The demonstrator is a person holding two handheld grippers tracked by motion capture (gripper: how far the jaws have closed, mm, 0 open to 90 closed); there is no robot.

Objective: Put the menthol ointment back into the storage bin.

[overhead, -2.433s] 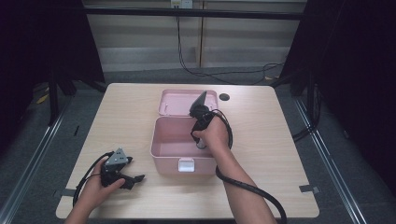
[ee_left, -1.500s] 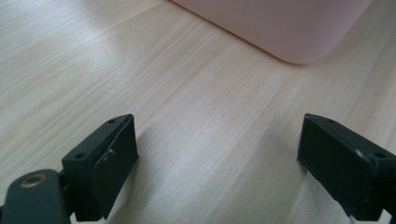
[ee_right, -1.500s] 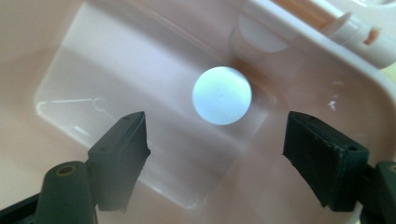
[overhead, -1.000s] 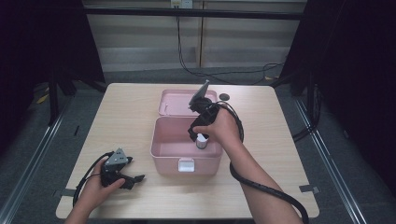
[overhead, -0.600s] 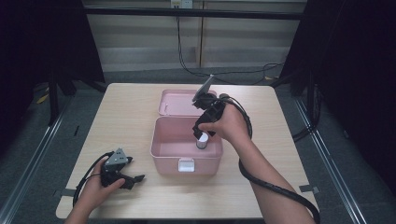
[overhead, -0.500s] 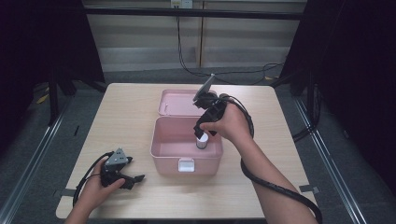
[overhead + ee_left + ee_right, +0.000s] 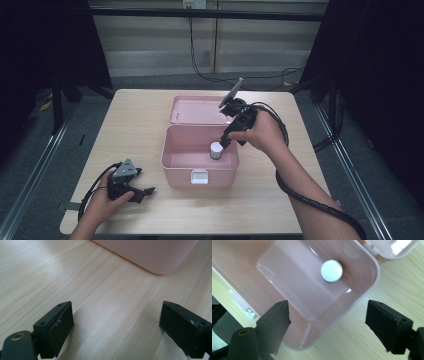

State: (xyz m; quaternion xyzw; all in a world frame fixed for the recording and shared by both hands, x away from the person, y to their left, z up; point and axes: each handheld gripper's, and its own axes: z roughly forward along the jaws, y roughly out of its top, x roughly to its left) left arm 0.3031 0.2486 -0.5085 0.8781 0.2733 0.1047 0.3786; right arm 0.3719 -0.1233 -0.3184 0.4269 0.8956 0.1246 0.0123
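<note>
now the right claw [image 7: 327, 322] hangs wide open and empty above the pink box [image 7: 364, 287]; the upright white bottle [image 7: 331, 270] stands ahead and below, nearer this hand.

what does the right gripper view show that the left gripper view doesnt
The right gripper view looks down into the open pink box, with a small white-capped container standing inside and the box lid's edge at the top. The right claw is open, holding nothing. The left gripper view has the left claw, also open, low over the wooden table, and just an outer corner of the box. Both share the table, pink plastic and empty black jaws.
</note>
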